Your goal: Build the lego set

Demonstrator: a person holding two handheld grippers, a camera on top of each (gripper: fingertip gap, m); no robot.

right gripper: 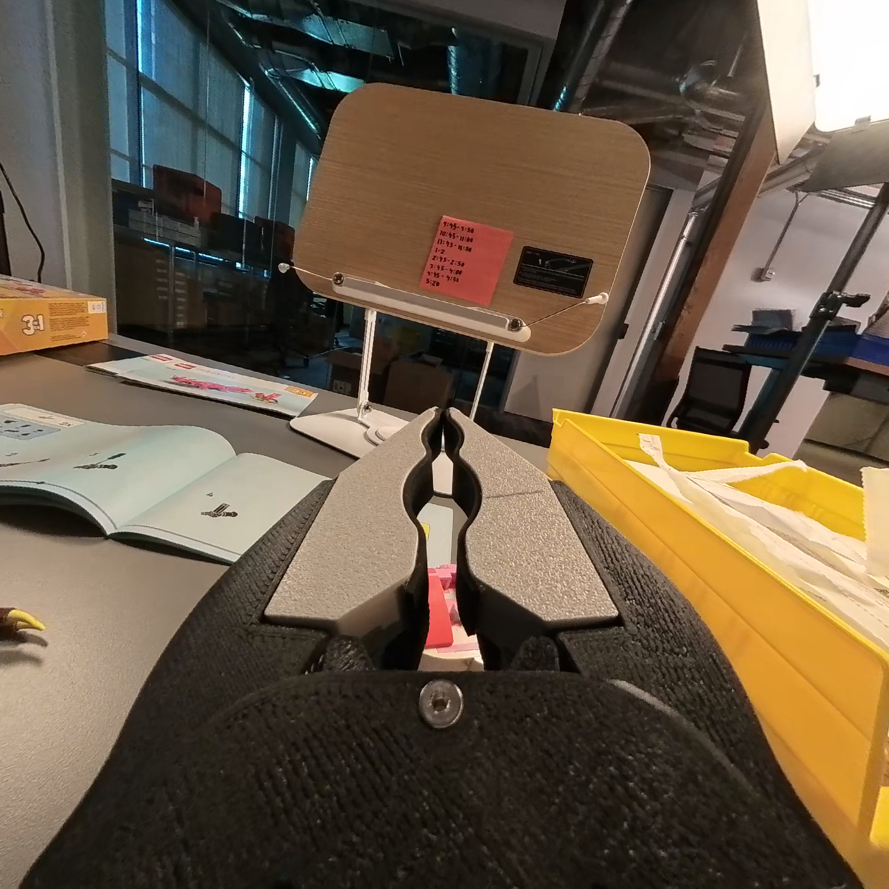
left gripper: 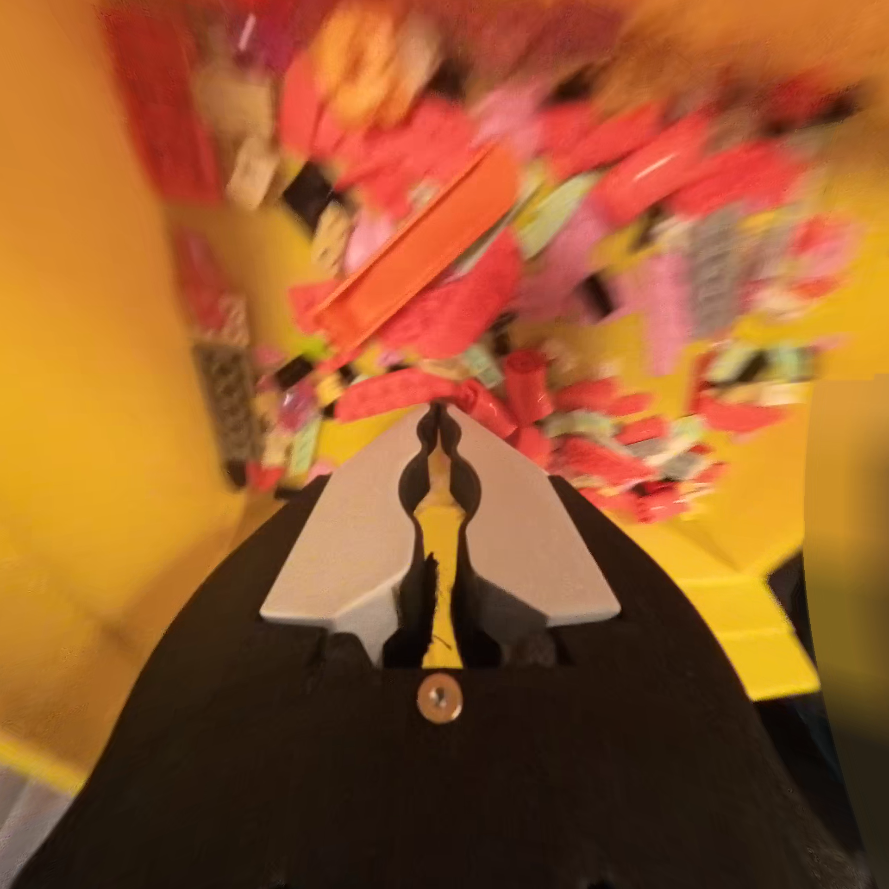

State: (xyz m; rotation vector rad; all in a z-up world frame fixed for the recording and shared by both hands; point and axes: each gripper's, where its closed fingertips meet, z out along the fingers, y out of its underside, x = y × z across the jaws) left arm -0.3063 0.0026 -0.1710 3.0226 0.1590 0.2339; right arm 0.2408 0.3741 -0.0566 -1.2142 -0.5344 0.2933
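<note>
The left wrist view is badly blurred. My left gripper (left gripper: 438,409) is shut, inside a yellow bin (left gripper: 96,288) full of loose lego pieces, mostly red, pink and pale green. Its tips rest against a long red piece (left gripper: 394,392), next to a red cylinder (left gripper: 527,385); the blur hides whether anything is pinched. A long orange piece (left gripper: 423,240) lies farther in. My right gripper (right gripper: 443,412) is shut with nothing at its tips, above the dark table (right gripper: 120,625). A pink and red brick build (right gripper: 442,611) shows below, between its fingers.
An open instruction booklet (right gripper: 144,471) lies left, a closed one (right gripper: 207,380) behind it. A wooden book stand (right gripper: 471,216) stands ahead. A yellow bin (right gripper: 673,529) with white paper bags (right gripper: 769,519) is at right. A lego box (right gripper: 48,312) sits far left; a small clawed piece (right gripper: 24,625) lies nearby. The left gripper's tips are roughly 65 cm from the right gripper's.
</note>
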